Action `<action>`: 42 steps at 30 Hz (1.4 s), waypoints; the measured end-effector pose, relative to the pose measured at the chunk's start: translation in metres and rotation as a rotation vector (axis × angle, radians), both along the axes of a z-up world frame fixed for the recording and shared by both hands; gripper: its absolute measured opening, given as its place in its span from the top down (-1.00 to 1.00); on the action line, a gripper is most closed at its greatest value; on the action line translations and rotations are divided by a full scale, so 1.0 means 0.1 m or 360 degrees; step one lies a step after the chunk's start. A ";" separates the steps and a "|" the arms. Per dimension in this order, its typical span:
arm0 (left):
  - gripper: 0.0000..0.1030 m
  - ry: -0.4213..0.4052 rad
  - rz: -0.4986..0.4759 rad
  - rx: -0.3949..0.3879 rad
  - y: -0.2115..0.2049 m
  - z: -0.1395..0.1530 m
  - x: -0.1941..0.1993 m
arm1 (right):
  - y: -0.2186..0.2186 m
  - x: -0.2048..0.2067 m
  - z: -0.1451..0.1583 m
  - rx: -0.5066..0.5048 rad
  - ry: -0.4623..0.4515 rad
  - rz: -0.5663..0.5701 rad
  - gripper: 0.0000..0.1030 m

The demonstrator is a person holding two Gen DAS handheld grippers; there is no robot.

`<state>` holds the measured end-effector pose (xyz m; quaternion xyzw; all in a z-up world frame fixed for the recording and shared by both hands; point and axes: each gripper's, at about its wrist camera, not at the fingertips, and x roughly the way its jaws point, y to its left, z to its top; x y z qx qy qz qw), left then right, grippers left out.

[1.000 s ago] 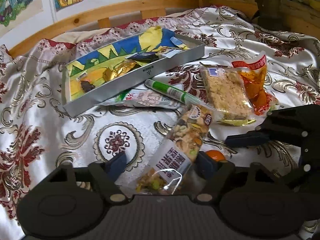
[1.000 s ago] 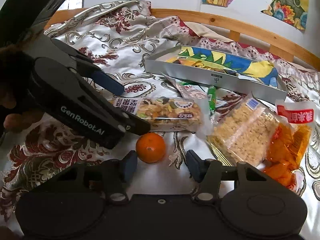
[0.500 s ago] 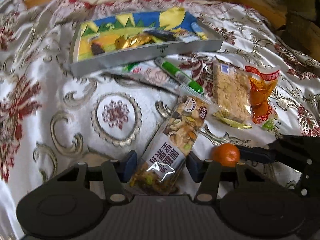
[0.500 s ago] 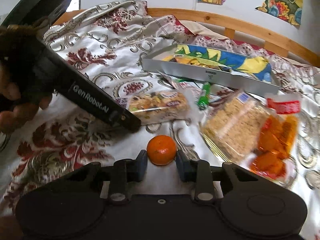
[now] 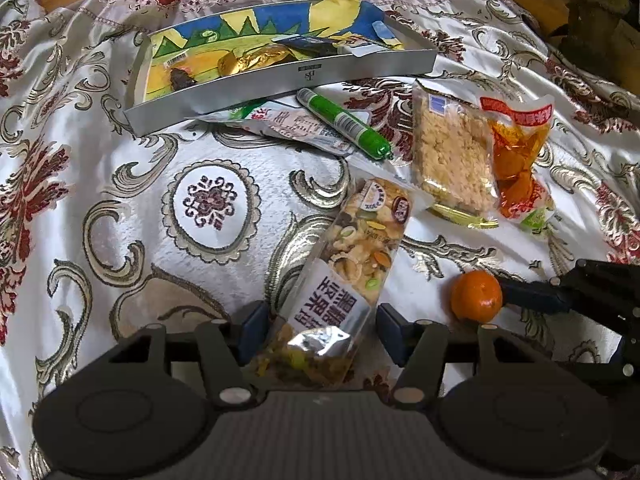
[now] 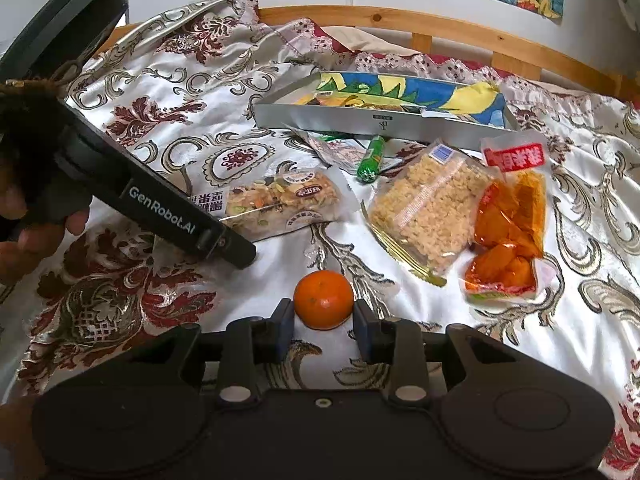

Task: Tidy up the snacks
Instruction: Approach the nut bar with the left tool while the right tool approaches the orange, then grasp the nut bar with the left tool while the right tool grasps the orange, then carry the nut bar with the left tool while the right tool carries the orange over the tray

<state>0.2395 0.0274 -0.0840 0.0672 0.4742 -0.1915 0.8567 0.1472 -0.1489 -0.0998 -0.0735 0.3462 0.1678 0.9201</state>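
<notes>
A nut-mix snack bar (image 5: 352, 264) lies on the patterned bedspread, its near end between the fingers of my left gripper (image 5: 320, 330), which is open around it; it also shows in the right wrist view (image 6: 280, 200). A small orange (image 6: 324, 299) sits between the pads of my right gripper (image 6: 324, 326), which has closed in on it; it shows in the left wrist view (image 5: 477, 296) too. A silver tray (image 5: 280, 84) with a colourful lining holds a few wrapped snacks at the back.
A green tube (image 5: 344, 124), a flat white packet (image 5: 288, 124), a rice-crisp pack (image 5: 452, 160) and an orange-snack bag (image 5: 516, 160) lie between the tray and the grippers. A wooden bed rail (image 6: 480, 40) runs behind.
My right gripper's fingers have narrowed onto the orange. My left gripper has moved forward and slightly closed around the end of the nut bar.
</notes>
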 end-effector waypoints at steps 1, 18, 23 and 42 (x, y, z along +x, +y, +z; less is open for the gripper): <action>-0.08 -0.0003 0.0005 0.0015 0.00 0.00 0.00 | 0.01 0.01 -0.01 0.0003 -0.0004 0.0005 0.29; 0.20 0.0075 0.0211 -0.0118 0.01 0.11 -0.43 | -0.03 -0.26 0.18 -0.0020 -0.0052 -0.0026 0.33; 0.21 0.0115 0.0244 -0.0144 0.02 0.13 -0.57 | -0.06 -0.53 0.37 -0.0084 -0.0088 -0.0065 0.33; 0.24 -0.0292 0.0406 -0.0346 0.27 0.90 -0.43 | 0.24 -0.14 1.03 -0.0098 -0.0190 -0.0357 0.33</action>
